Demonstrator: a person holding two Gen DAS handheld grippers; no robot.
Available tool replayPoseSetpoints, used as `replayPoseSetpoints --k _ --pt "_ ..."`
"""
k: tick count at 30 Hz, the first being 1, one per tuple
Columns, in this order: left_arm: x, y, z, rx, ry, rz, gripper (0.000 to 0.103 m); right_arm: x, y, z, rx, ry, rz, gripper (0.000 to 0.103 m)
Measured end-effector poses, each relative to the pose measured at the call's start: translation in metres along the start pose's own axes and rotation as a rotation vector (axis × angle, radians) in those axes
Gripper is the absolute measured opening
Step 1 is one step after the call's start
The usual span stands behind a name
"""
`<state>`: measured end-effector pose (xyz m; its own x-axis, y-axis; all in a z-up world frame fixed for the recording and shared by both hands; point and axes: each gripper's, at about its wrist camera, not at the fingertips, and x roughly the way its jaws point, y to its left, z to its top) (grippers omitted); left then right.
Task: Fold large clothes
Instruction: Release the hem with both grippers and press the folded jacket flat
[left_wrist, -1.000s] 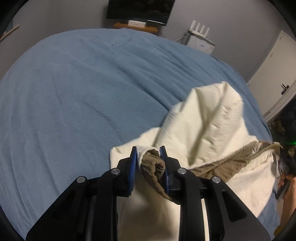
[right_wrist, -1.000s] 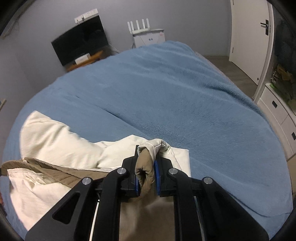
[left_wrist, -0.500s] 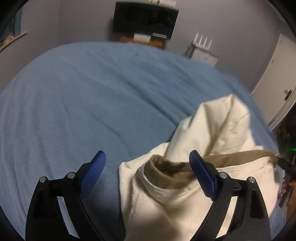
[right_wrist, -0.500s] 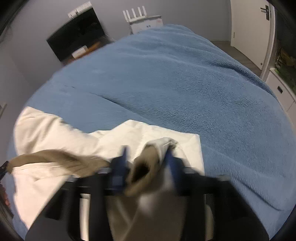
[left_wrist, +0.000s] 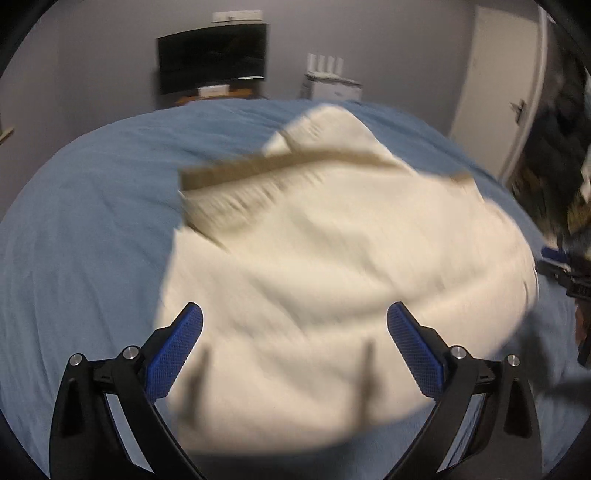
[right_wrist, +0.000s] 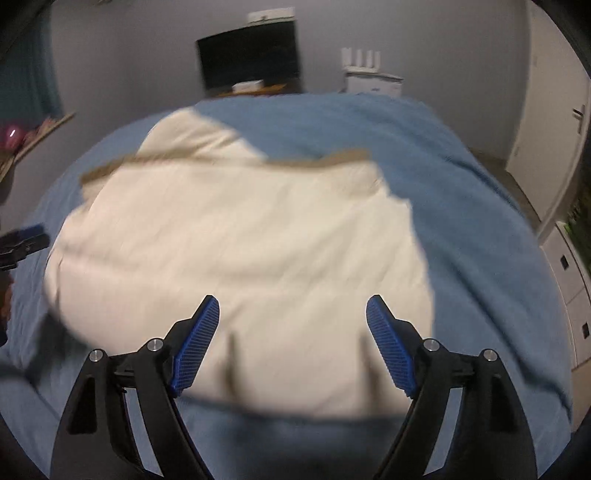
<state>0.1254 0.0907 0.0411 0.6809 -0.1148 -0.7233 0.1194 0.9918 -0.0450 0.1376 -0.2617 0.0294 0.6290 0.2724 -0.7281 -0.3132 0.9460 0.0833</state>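
Note:
A large cream garment (left_wrist: 332, 266) with a tan trim band (left_wrist: 280, 166) lies folded on the blue bed; it also shows in the right wrist view (right_wrist: 240, 251), blurred by motion. My left gripper (left_wrist: 294, 314) is open and empty, raised above the garment's near edge. My right gripper (right_wrist: 292, 308) is open and empty, also above the near edge. The right gripper's tip shows at the right edge of the left wrist view (left_wrist: 561, 262), and the left gripper's tip at the left edge of the right wrist view (right_wrist: 22, 240).
The blue bedspread (left_wrist: 92, 221) surrounds the garment on all sides (right_wrist: 480, 240). A dark screen (left_wrist: 212, 57) and a white unit (left_wrist: 332, 83) stand at the far wall. A white door (right_wrist: 550, 110) and drawers (right_wrist: 572, 288) are on the right.
Both grippers have let go of the garment's tan-lined edges, opened wide and pulled back and up. The garment now lies flat on the bed.

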Motion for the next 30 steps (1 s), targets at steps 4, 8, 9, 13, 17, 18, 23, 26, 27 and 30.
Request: replayPoseSetpoints --k 4,8,9,13,17,18,23,26,27,30 --pt "0.015 -0.023 -0.023 0.038 0.044 -0.015 0.096 0.008 0.021 -0.018 -0.071 0.023 0.012 0.078" --pt "0.041 -0.032 -0.017 0.078 0.082 0.018 0.097 0.030 0.024 -0.014 -0.060 0.048 -0.001 0.079" --pt "0.047 -0.032 -0.013 0.080 0.079 0.020 0.097 0.035 0.023 -0.011 -0.057 0.041 -0.004 0.081" --pt "0.066 -0.030 0.003 0.063 0.055 0.020 0.097 0.051 0.029 0.002 -0.063 0.021 -0.018 0.089" --pt "0.088 -0.027 0.024 0.042 0.073 0.015 0.098 0.071 0.036 0.024 -0.072 0.012 -0.032 0.091" --pt "0.096 -0.025 0.030 0.035 0.081 0.013 0.098 0.080 0.038 0.033 -0.071 0.021 -0.035 0.091" --pt "0.133 -0.018 0.072 0.017 0.131 0.031 0.098 0.122 0.043 0.082 -0.029 0.055 -0.043 0.093" --pt "0.152 -0.013 0.093 0.007 0.173 0.051 0.098 0.147 0.047 0.104 -0.027 0.091 -0.075 0.093" --pt "0.157 -0.012 0.099 0.010 0.183 0.060 0.098 0.152 0.047 0.110 -0.023 0.098 -0.080 0.093" --pt "0.175 -0.011 0.115 0.016 0.210 0.079 0.098 0.166 0.047 0.126 -0.011 0.122 -0.088 0.093"
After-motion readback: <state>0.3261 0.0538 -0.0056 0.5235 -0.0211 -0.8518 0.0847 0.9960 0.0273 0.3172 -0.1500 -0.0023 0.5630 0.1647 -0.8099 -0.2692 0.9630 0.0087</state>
